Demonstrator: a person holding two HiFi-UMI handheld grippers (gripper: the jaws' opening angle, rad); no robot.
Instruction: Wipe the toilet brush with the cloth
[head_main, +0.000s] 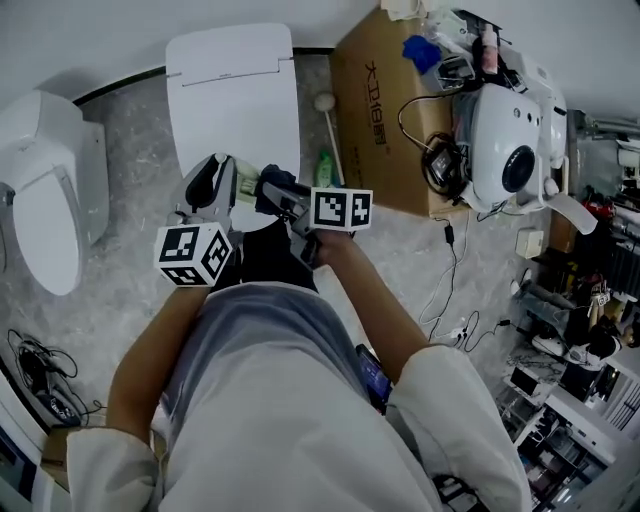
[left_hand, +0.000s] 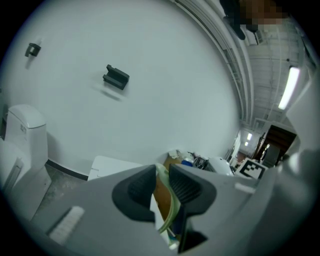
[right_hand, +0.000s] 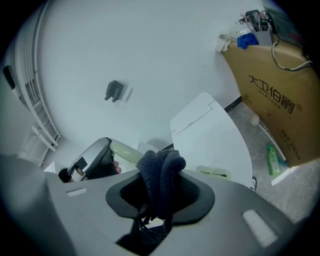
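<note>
In the head view, my left gripper (head_main: 216, 183) and right gripper (head_main: 283, 199) meet above a white toilet lid (head_main: 235, 100). The left one is shut on the pale green handle of the toilet brush (left_hand: 171, 210), which stands up between its pads. That handle (right_hand: 124, 151) runs from the left gripper (right_hand: 89, 161) toward the right one in the right gripper view. A dark knitted cloth (right_hand: 160, 175) bulges out between the pads of the right gripper (right_hand: 161, 186), which is shut on it, with its top close to the handle. The brush head is hidden.
A second white toilet (head_main: 45, 190) stands at the left. A cardboard box (head_main: 385, 110) sits right of the lid, with a green bottle (head_main: 325, 168) and a ball-tipped stick (head_main: 330, 125) on the floor beside it. A white machine (head_main: 510, 150) and cables (head_main: 445, 290) are at the right.
</note>
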